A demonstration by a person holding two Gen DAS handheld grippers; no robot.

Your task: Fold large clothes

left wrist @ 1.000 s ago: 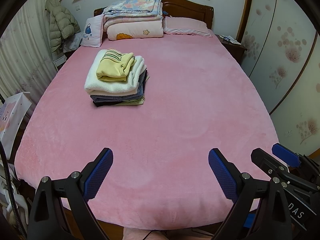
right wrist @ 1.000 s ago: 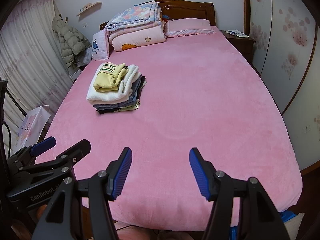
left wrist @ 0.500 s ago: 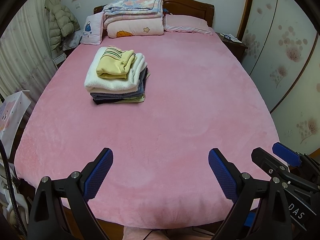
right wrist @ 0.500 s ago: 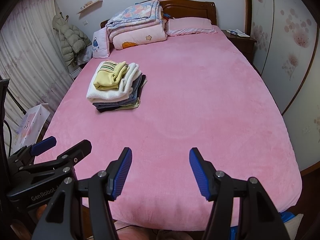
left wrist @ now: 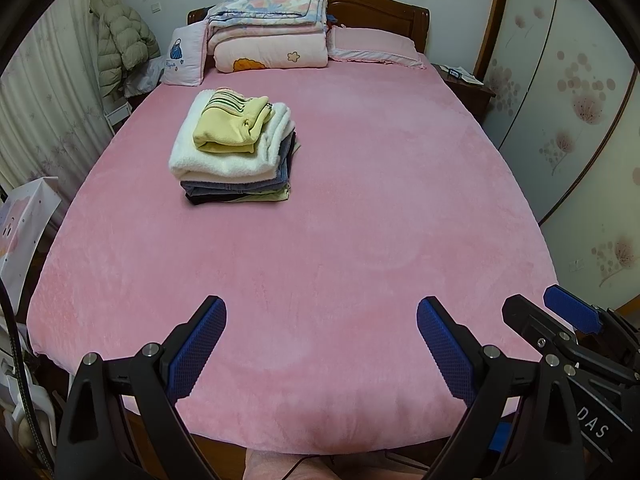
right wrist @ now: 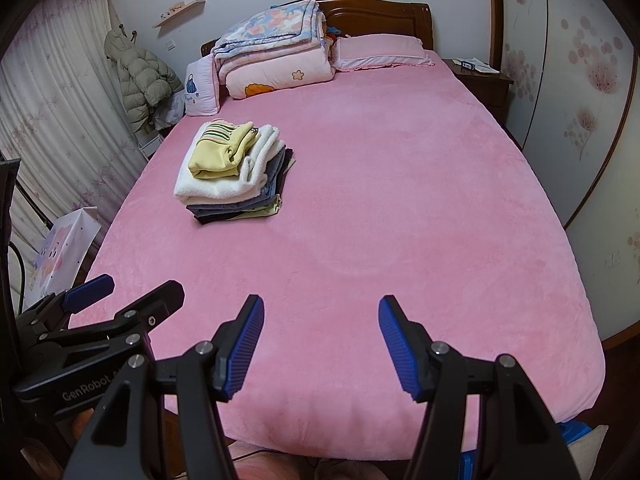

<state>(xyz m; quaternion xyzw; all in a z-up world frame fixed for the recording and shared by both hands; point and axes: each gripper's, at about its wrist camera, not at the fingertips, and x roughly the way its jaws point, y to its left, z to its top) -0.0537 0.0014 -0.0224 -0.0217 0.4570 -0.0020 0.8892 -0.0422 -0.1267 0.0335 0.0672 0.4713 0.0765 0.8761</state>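
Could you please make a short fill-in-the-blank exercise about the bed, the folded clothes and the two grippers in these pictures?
1. The garment on top of the stack of folded clothes is ____ in colour.
2. The bed cover is ____ in colour.
3. The left gripper and the right gripper are both ____, with nothing between their fingers.
4. The puffy coat hangs beside the ____.

Missing words: yellow; pink; open; curtain
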